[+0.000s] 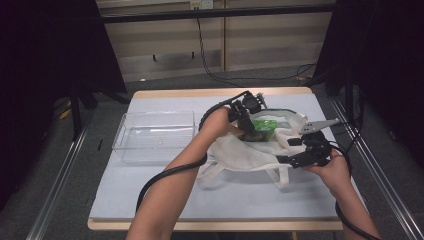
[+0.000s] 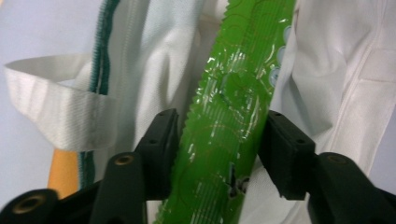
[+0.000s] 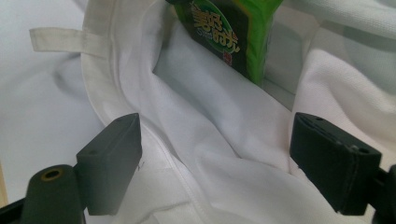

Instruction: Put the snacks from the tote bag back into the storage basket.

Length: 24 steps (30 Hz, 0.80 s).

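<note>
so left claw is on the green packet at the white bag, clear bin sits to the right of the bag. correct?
Wrong side. In the high view the clear bin sits to the left of the white bag. The rest holds: left claw is on the green packet.

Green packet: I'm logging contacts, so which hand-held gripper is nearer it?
Left. The left hand-held gripper has the green packet between its jaws; the right hand-held gripper sits back over the white bag.

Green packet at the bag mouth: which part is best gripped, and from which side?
Grip the flat crimped end seal of the green packet, coming in from above the white bag. That serrated strip is thin and sticks up between the left gripper jaws, so they probably close across its faces rather than the bulkier body.
</note>
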{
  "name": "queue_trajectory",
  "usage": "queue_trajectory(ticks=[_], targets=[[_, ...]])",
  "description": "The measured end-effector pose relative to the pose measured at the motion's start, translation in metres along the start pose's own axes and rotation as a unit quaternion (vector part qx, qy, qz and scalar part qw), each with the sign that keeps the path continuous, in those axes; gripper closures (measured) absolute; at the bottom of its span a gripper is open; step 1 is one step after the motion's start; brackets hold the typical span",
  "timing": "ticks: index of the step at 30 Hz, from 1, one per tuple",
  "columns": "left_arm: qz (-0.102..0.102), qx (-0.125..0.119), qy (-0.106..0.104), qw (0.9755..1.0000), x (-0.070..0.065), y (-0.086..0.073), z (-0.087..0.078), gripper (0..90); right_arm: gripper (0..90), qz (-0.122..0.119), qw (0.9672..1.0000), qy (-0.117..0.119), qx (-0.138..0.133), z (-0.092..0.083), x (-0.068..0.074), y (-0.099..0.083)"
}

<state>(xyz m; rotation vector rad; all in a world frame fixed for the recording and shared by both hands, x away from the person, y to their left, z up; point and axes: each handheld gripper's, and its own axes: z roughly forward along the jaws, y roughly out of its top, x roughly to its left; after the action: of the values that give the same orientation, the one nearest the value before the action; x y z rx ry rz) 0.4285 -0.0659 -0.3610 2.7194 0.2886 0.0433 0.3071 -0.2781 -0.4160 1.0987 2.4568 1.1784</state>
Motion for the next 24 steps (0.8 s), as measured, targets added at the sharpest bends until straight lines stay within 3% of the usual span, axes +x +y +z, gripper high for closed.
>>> queue_trajectory(ticks=[6,8,11,16,24], targets=[[0.015,0.009,0.003,0.9998,-0.003,0.002,0.007,54.9,16.7,0.003,1.0000,0.001,0.004,0.001,0.000,-0.001],[0.024,0.016,0.005,0.9996,-0.005,0.001,0.008,61.9,16.7,0.004,1.0000,0.002,0.003,0.001,0.000,-0.001],[0.041,0.028,0.020,0.9985,-0.008,0.001,0.007,66.5,16.8,0.004,1.0000,0.001,0.003,0.002,0.000,-0.002],[0.058,0.038,0.034,0.9970,-0.008,0.003,-0.005,68.9,16.8,0.004,1.0000,0.002,0.004,0.002,-0.001,-0.003],[0.052,0.021,0.045,0.9974,-0.005,0.000,-0.032,70.6,16.6,0.004,1.0000,0.001,0.004,0.002,0.000,-0.003]])
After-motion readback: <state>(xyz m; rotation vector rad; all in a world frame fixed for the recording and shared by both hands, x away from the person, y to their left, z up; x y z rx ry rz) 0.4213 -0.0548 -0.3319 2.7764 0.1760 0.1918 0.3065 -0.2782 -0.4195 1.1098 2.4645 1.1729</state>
